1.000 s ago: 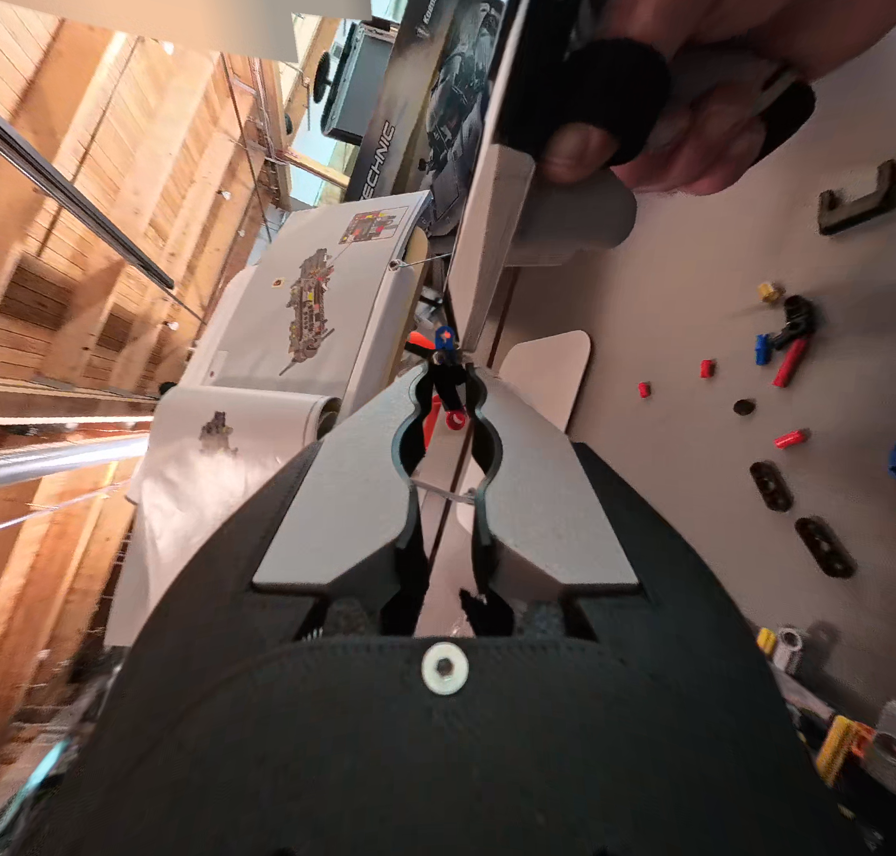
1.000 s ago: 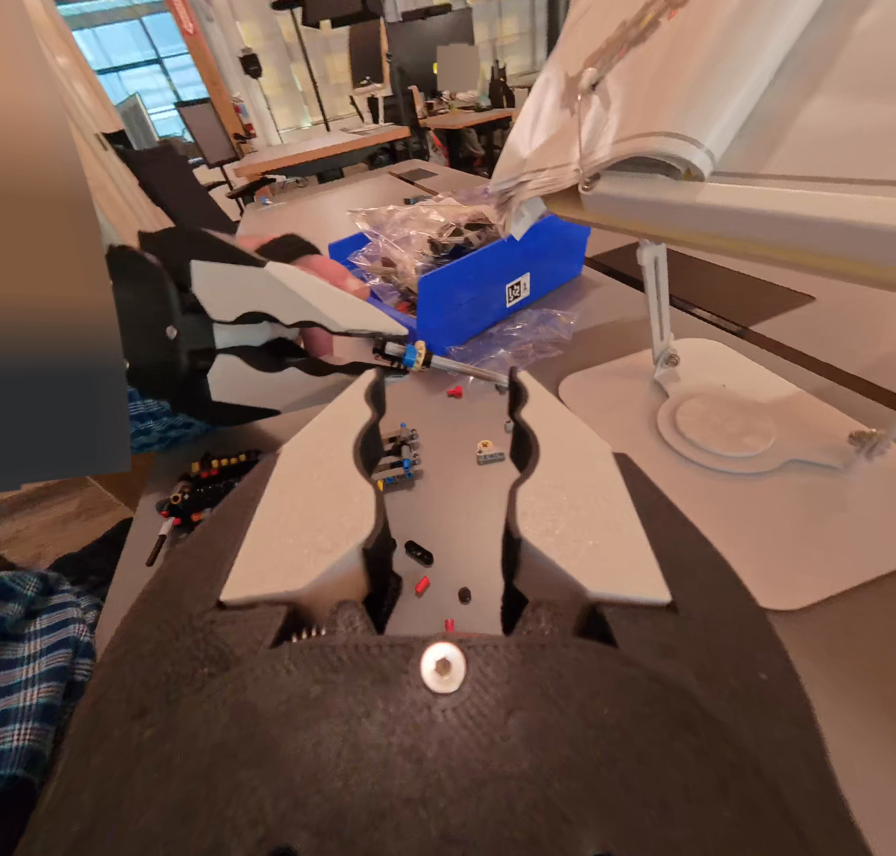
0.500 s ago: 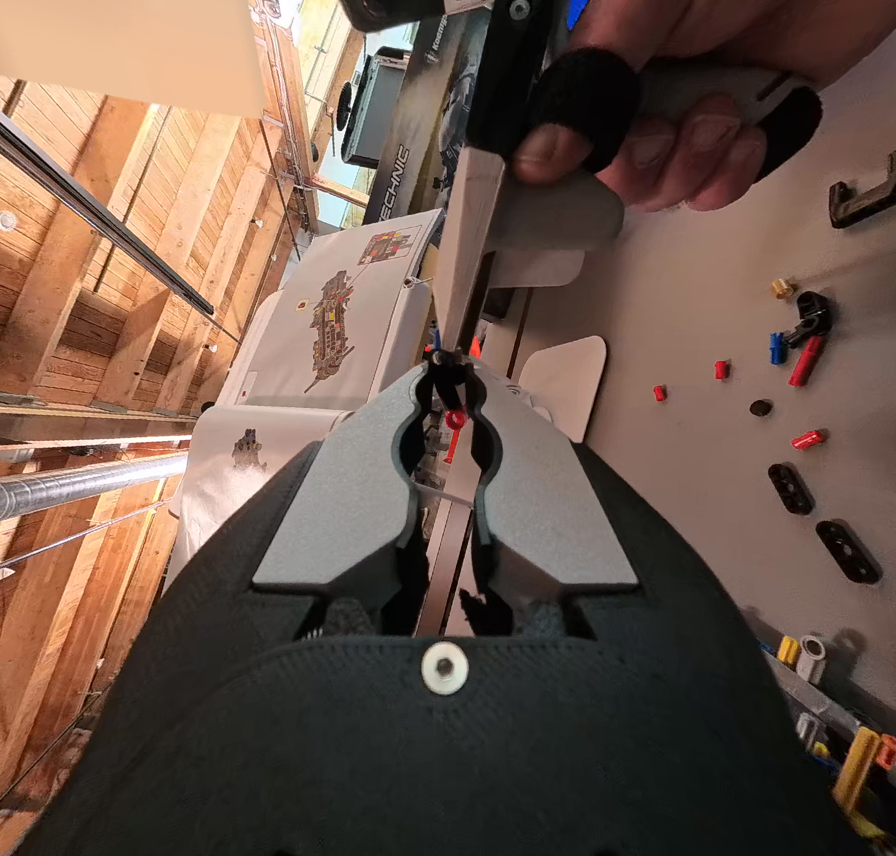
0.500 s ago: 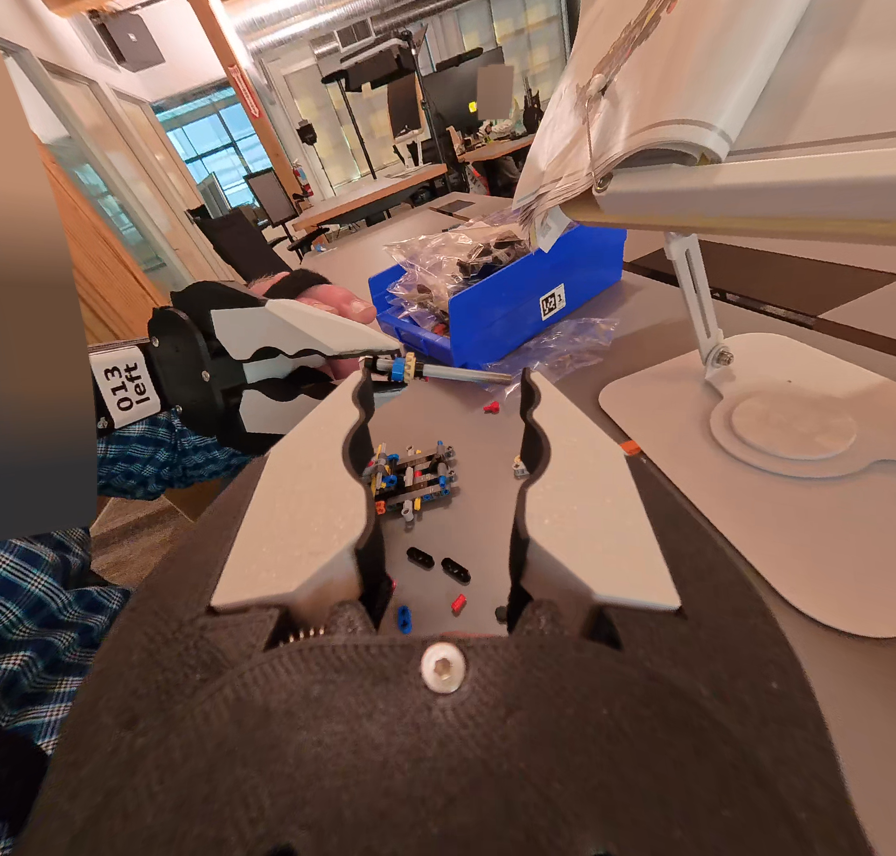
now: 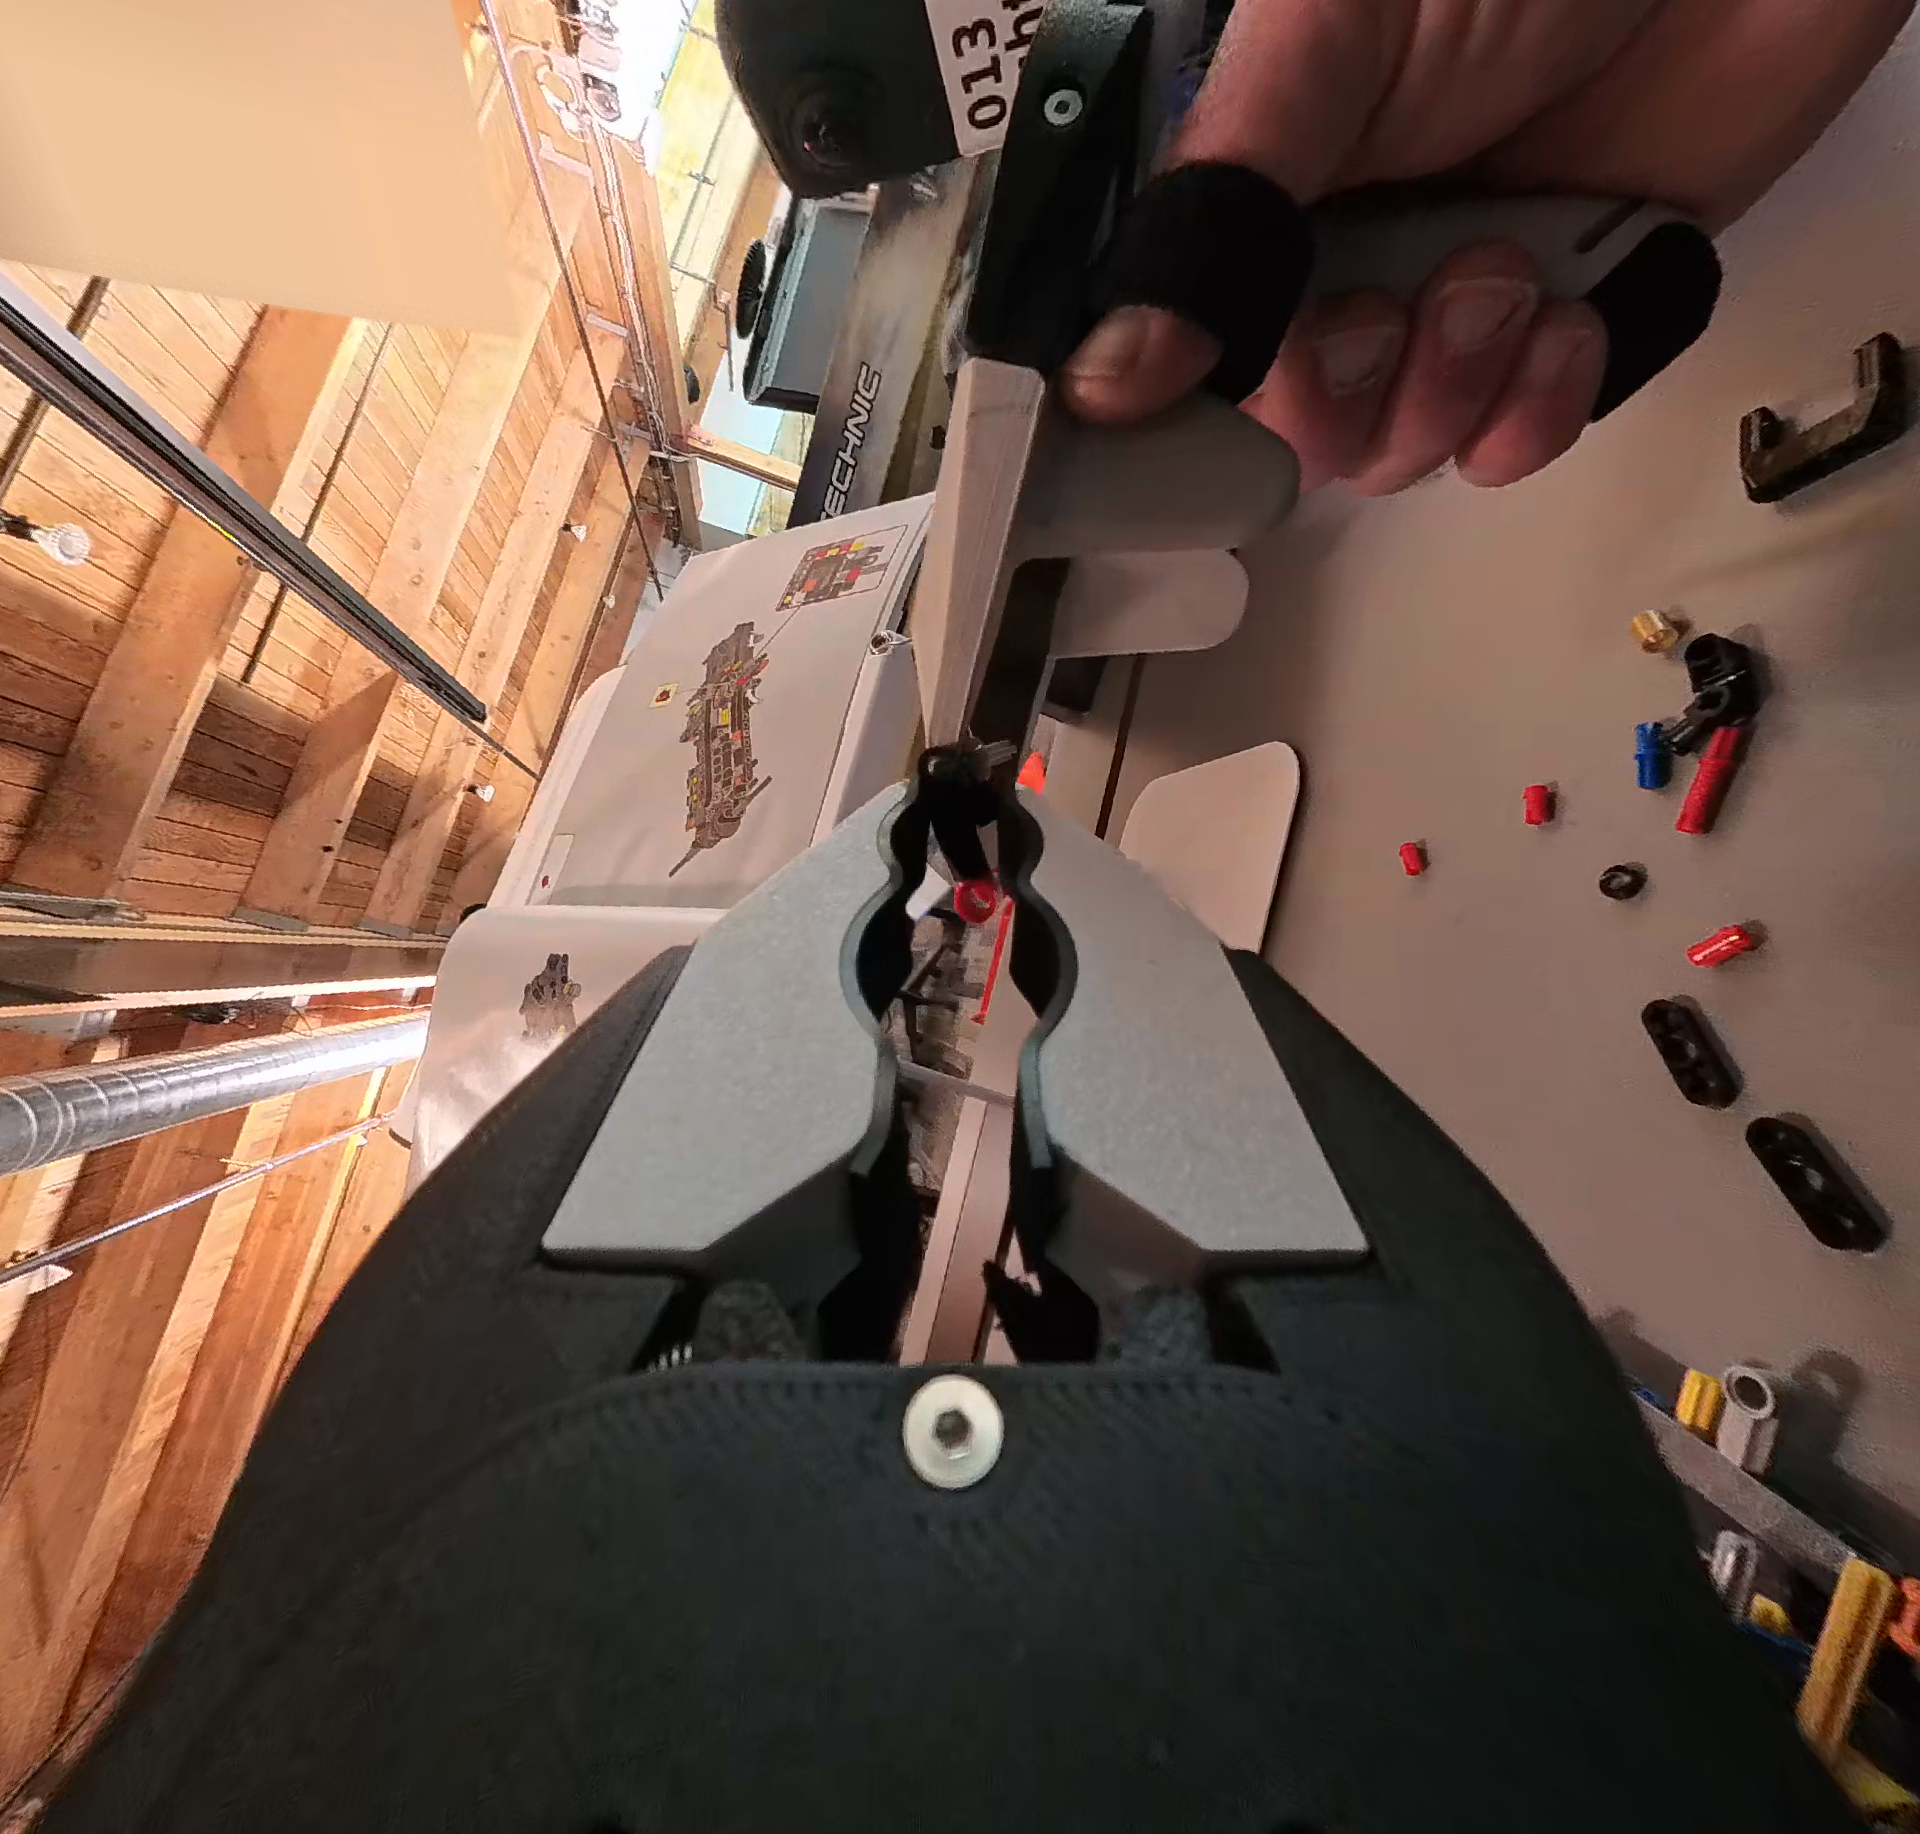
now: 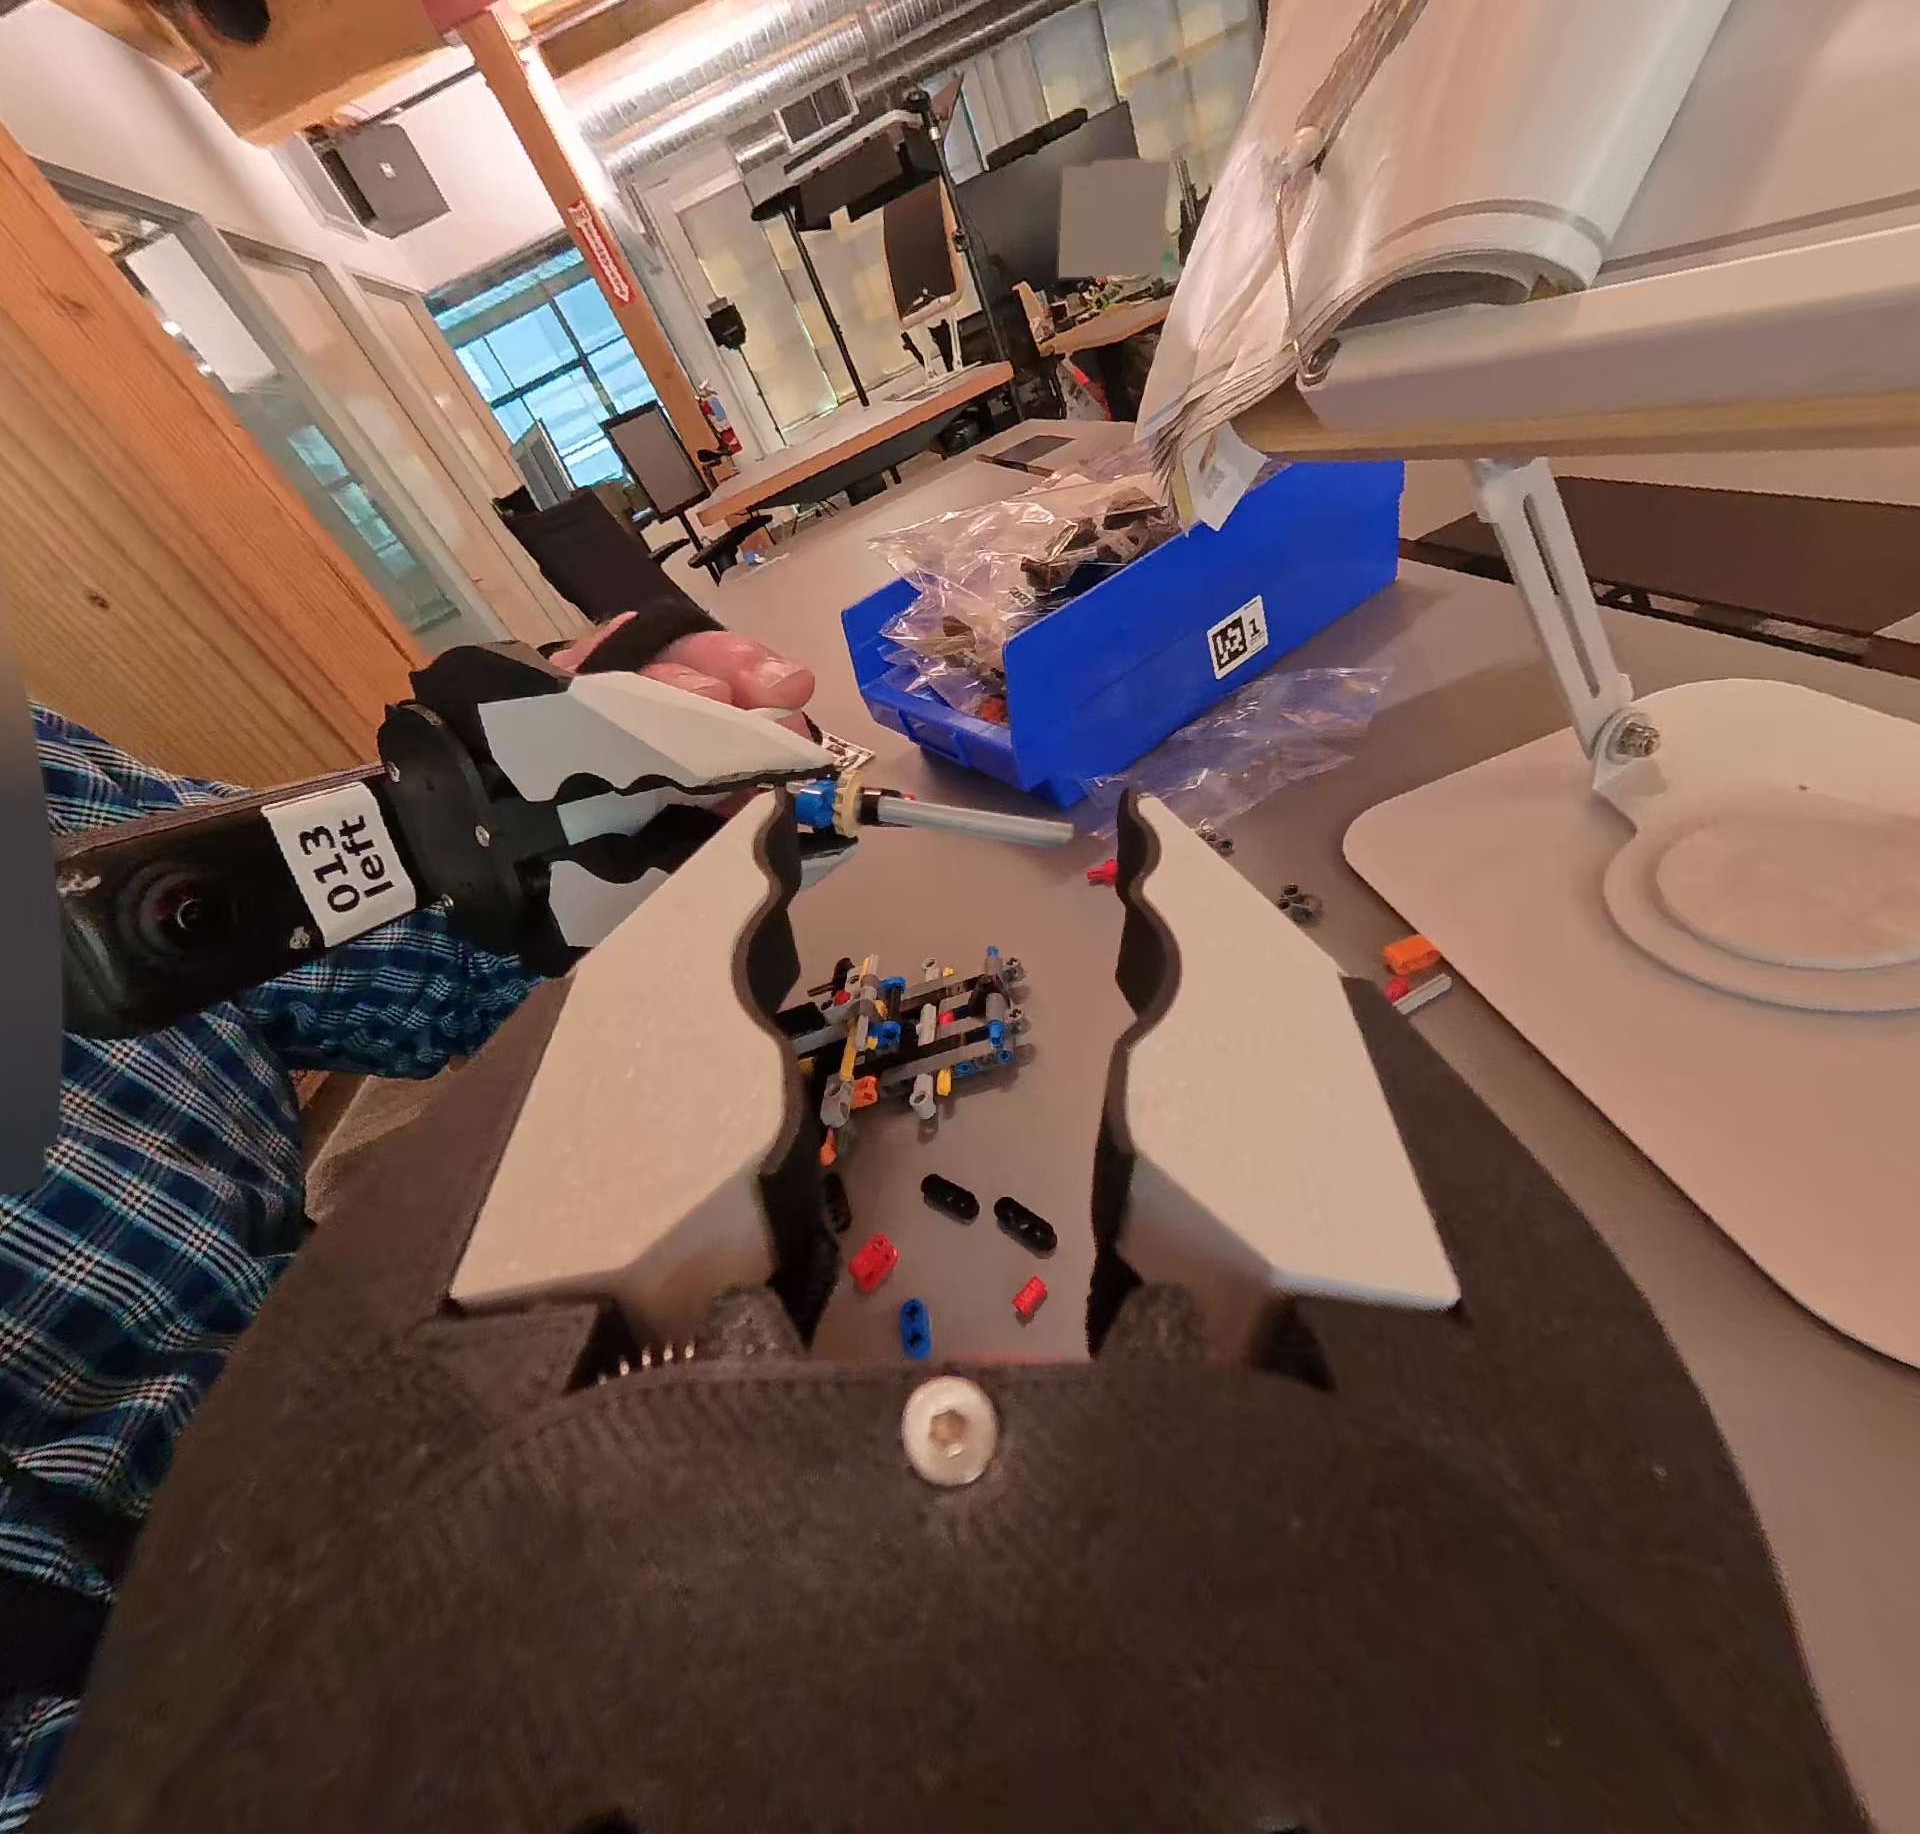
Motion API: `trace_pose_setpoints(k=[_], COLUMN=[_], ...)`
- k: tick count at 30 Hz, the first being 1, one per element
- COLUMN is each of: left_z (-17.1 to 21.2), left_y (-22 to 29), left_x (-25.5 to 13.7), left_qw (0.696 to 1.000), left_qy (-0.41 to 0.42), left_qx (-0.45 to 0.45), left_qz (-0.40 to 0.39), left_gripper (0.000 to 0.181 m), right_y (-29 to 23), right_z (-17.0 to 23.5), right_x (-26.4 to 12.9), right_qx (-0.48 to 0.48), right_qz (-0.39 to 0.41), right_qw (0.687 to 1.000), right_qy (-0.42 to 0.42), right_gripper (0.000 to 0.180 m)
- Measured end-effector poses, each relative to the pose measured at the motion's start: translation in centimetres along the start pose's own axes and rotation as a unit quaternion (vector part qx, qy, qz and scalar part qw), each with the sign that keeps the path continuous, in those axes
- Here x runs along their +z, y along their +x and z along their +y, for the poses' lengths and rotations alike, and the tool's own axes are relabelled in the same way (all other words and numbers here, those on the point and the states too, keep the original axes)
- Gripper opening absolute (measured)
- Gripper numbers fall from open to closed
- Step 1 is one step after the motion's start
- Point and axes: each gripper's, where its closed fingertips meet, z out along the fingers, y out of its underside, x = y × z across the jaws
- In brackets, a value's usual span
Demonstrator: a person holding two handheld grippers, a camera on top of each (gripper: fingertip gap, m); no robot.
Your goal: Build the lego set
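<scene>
Jaws of the left gripper [image 6: 821, 797] are closed on a small lego subassembly, a grey axle [image 6: 977, 820] carrying a tan gear and a blue piece at its gripped end, held level above the grey tabletop [image 6: 1195, 1109]. In the left wrist view the same gripper [image 5: 961, 797] pinches the black part at its tips, with a red piece showing just behind them. The right gripper [image 6: 951, 828] has its jaws wide apart and holds nothing; the free end of the axle reaches into the gap between its fingertips. Below the axle, on the tabletop, lies the partly built lego frame [image 6: 914, 1026] of black beams with blue, yellow and red pins. Nearer the camera than the frame lie loose pieces: two black links [image 6: 987, 1213], red connectors and a blue one. Beyond the axle stands a blue bin [image 6: 1143, 641] filled with clear bags of parts, and right of it a white stand [image 6: 1662, 849] bears the open instruction booklet [image 6: 1403, 174].
</scene>
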Motion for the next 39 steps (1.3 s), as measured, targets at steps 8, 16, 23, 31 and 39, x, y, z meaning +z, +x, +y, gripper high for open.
trace_pose_setpoints(k=[8, 16, 23, 31, 39], left_z=[-0.32, -0.38, -0.62, -0.61, -0.49], left_y=[-0.29, -0.52, -0.54, -0.43, -0.34], left_x=[-0.17, -0.27, -0.43, -0.47, -0.48], left_qw=[1.000, 1.000, 1.000, 1.000, 1.000], left_qy=[0.009, 0.011, 0.018, 0.016, 0.012], left_qx=[0.011, 0.010, 0.007, 0.013, 0.019], left_qz=[-0.011, -0.015, -0.012, -0.012, -0.011], left_gripper=[0.010, 0.010, 0.010, 0.010, 0.009], right_y=[-0.10, 0.23, -0.03, 0.10, 0.62], right_z=[-0.10, -0.01, -0.07, 0.01, 0.44], right_x=[-0.05, -0.04, 0.02, 0.00, -0.11], right_qx=[0.008, 0.021, 0.030, 0.020, -0.013], right_qz=[0.001, 0.002, -0.008, 0.003, 0.034], right_qw=[1.000, 1.000, 1.000, 1.000, 0.999], right_qy=[-0.006, -0.003, 0.002, -0.004, -0.023], right_gripper=[0.065, 0.075, 0.075, 0.075, 0.063])
